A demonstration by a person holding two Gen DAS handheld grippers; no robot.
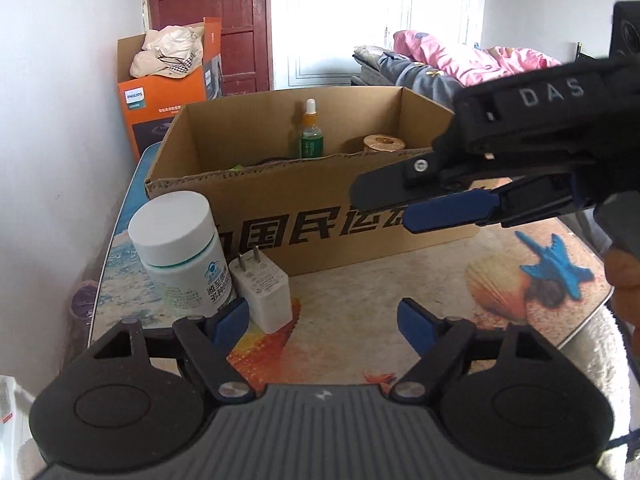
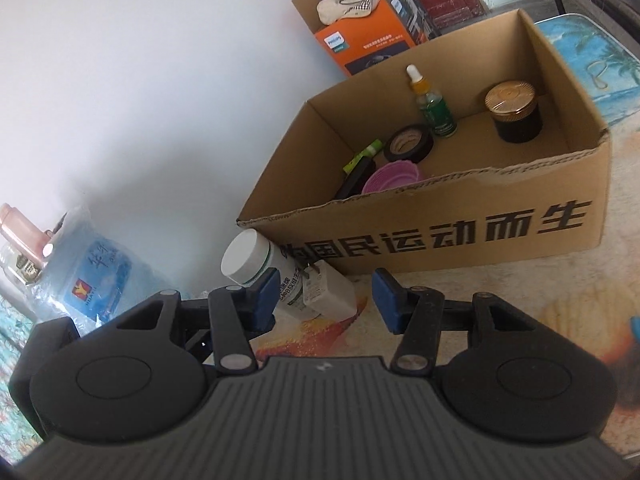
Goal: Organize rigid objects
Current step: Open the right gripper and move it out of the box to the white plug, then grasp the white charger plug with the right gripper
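A cardboard box is set on the tabletop, its top open. Inside it, seen from the right wrist view, are a dropper bottle standing upright toward the far wall, a dark jar with a gold lid to its right, a roll of black tape, a pink ribbed cup near the front wall, and a dark flat item with a green-tipped stick at the left, not clearly made out.

Outside the box, just beside its near left corner, a white pill bottle is stood upright, and a white plug adapter is placed touching it on the right, prongs up. A blue toy plane lies on the tabletop to the right, well apart from them.

The left gripper is held low over the tabletop, its jaws spread with nothing between them; the left pad is seen in front of the adapter. The right gripper is held with jaws partly spread and empty, aimed toward the bottle and adapter; in the left wrist view it crosses in front of the box from the right.

An orange carton holding cloth is seen behind, by a red door.
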